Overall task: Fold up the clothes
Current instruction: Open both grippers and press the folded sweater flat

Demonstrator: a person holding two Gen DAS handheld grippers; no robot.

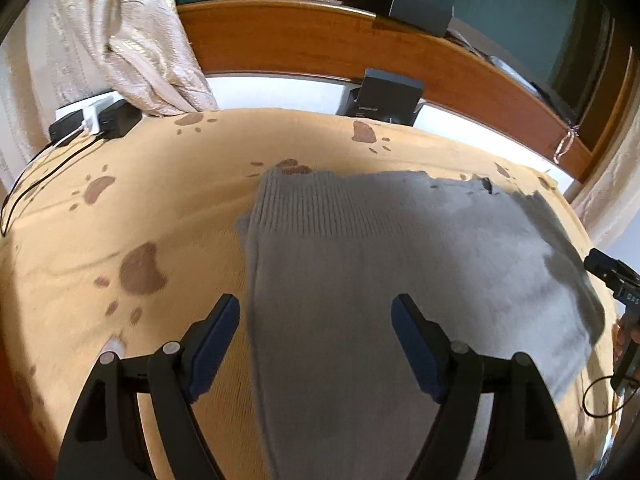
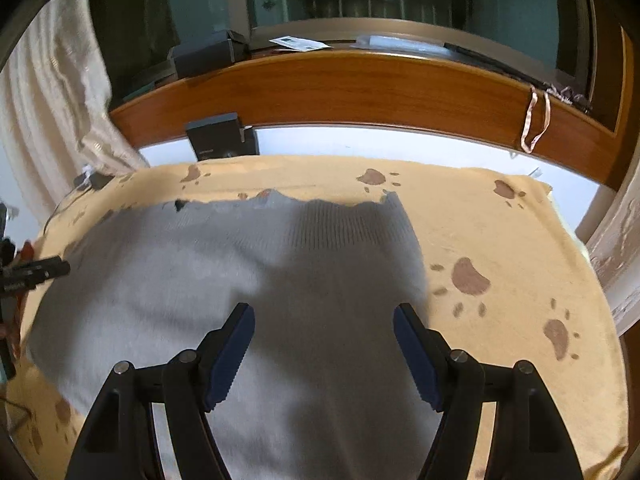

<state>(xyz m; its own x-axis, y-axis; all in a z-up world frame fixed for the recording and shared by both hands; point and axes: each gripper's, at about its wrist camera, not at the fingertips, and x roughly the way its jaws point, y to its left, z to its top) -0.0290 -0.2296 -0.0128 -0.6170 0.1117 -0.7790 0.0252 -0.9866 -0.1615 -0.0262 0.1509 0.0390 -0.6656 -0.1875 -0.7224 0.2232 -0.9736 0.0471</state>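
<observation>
A grey knitted garment (image 1: 360, 264) lies flat on the counter (image 1: 120, 208), which is spread with a yellow cloth printed with brown paw marks (image 2: 470, 276); its ribbed hem reaches toward the far edge, short of it, with a strip of yellow cloth between; the left hand-held gripper (image 1: 316, 344) hangs above the garment's left side edge with jaws wide apart and nothing between the pads, bare cloth running from there to the counter's left edge; the right hand-held gripper (image 2: 324, 352) hangs over the garment near its right side edge, jaws likewise spread and empty, with a broad stretch of open cloth out to the right edge and far right corner; at the far left corner sit black chargers (image 1: 96, 122) with cables trailing over the edge, and a curtain (image 1: 132, 40) hangs down to that corner; a dark box (image 2: 220, 136) stands just beyond the far edge, below a wooden sill (image 2: 360, 88); the garment's fabric is blurred near both grippers.
</observation>
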